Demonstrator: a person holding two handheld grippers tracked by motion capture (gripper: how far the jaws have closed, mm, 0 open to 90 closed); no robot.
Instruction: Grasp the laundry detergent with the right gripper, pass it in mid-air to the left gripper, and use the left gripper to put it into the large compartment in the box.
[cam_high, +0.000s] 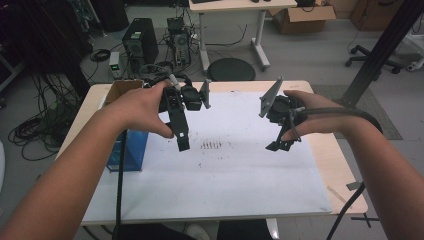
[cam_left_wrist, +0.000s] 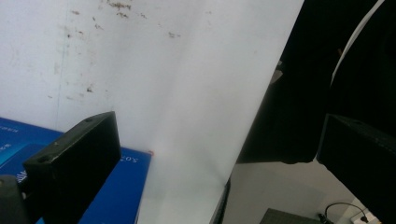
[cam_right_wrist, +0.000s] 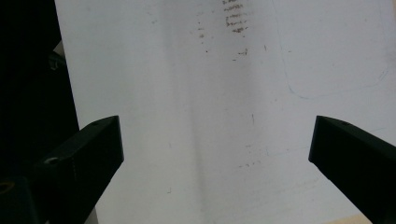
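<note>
While nothing lies between them, the left gripper (cam_high: 182, 142) and right gripper (cam_high: 280, 144) hover wide open, empty, mid-frame above the white sheet (cam_high: 235, 175), likely poised near the blue box (cam_high: 132, 150) at left.

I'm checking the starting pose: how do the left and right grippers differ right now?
The left gripper points its jaws down at the white sheet, beside the blue box; the right gripper hangs over bare sheet nearer the table's right side, tilted inward. Both are open, empty and off the surface.
</note>
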